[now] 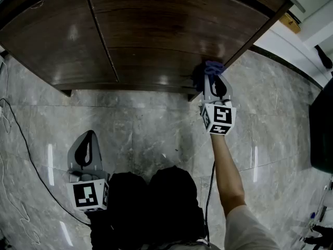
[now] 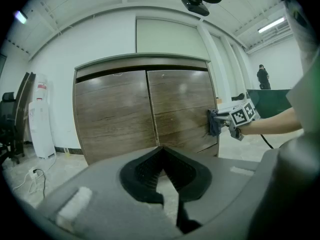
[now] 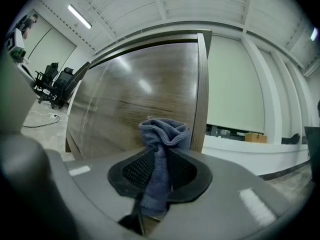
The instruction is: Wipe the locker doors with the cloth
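Observation:
A dark wooden locker with two doors stands ahead, the left door (image 1: 52, 35) (image 2: 115, 114) and the right door (image 1: 171, 30) (image 2: 180, 104). My right gripper (image 1: 216, 83) (image 3: 160, 151) is shut on a blue cloth (image 1: 210, 68) (image 3: 162, 136). The bunched cloth (image 2: 214, 122) presses against the right door (image 3: 130, 99) near its lower right edge. My left gripper (image 1: 86, 149) (image 2: 161, 149) hangs low over the floor, well back from the locker. Its jaws meet at the tips with nothing between them.
The floor (image 1: 145, 129) is grey marble tile. A black cable (image 1: 21, 139) trails along it at the left. A water dispenser (image 2: 40, 119) stands left of the locker, office chairs (image 3: 52, 84) beyond. A dark object (image 1: 322, 129) sits at the right edge.

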A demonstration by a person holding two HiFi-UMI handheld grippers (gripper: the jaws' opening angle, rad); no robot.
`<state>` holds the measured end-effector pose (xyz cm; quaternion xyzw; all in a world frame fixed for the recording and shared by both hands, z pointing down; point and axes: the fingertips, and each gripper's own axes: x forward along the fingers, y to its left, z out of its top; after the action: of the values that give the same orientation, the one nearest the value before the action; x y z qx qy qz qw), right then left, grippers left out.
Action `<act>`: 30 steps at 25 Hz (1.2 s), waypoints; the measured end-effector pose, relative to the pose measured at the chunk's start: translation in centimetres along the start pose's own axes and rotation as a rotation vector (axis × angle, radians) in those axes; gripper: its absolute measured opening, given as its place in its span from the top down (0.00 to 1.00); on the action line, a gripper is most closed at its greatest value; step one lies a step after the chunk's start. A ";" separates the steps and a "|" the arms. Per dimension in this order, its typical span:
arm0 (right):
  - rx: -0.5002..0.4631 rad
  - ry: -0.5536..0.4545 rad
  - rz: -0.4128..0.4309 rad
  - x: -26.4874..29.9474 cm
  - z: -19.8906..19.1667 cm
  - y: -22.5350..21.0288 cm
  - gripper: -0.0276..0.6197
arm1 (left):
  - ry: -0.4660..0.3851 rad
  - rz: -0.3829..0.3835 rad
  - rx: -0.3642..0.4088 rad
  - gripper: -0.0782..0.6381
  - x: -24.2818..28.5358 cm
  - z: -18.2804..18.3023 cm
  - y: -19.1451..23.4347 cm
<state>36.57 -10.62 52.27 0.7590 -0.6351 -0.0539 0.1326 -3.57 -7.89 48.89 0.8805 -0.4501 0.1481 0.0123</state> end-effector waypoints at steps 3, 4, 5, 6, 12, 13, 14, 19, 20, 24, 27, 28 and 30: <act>0.005 0.049 0.015 0.3 -2.6 0.8 0.83 | 0.004 0.000 -0.002 0.89 0.1 -0.2 -0.1; 0.007 0.070 0.022 0.4 -3.7 1.2 0.83 | 0.005 0.001 -0.002 0.89 0.1 -0.3 -0.2; 0.013 0.092 0.029 0.6 -4.9 1.6 0.83 | 0.007 0.000 -0.001 0.89 0.1 -0.4 -0.3; 0.023 0.115 0.035 0.6 -6.1 2.0 0.83 | 0.010 -0.002 0.002 0.89 0.1 -0.5 -0.3; 0.075 0.204 0.039 0.8 -11.8 3.6 0.83 | 0.041 0.004 0.014 0.89 0.4 -1.3 0.1; 0.076 0.208 0.038 0.9 -12.0 3.7 0.83 | 0.046 0.009 0.012 0.89 0.5 -1.5 0.3; 0.078 0.212 0.039 1.0 -12.0 3.8 0.83 | 0.050 0.011 0.011 0.89 0.5 -1.6 0.4; 0.067 0.225 0.059 1.1 -10.8 4.1 0.84 | 0.052 0.010 0.003 0.89 0.8 -1.7 0.6; 0.063 0.216 0.062 1.1 -10.3 4.0 0.84 | 0.051 0.008 0.002 0.89 0.8 -1.8 0.6; 0.043 0.165 0.072 1.1 -7.0 4.0 0.84 | 0.055 0.006 -0.003 0.89 0.8 -2.1 0.8; 0.031 0.139 0.080 1.1 -4.0 4.0 0.84 | 0.038 0.000 -0.014 0.89 0.6 -1.8 1.0; 0.031 0.132 0.082 1.1 -3.0 4.0 0.84 | 0.034 -0.003 -0.019 0.89 0.5 -1.8 1.1; 0.023 0.105 0.087 1.2 -0.6 3.9 0.84 | 0.028 0.001 -0.028 0.89 0.2 -1.8 1.5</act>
<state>33.23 -12.33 54.04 0.7338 -0.6604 -0.0009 0.1594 -5.06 -8.65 50.51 0.8779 -0.4523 0.1541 0.0309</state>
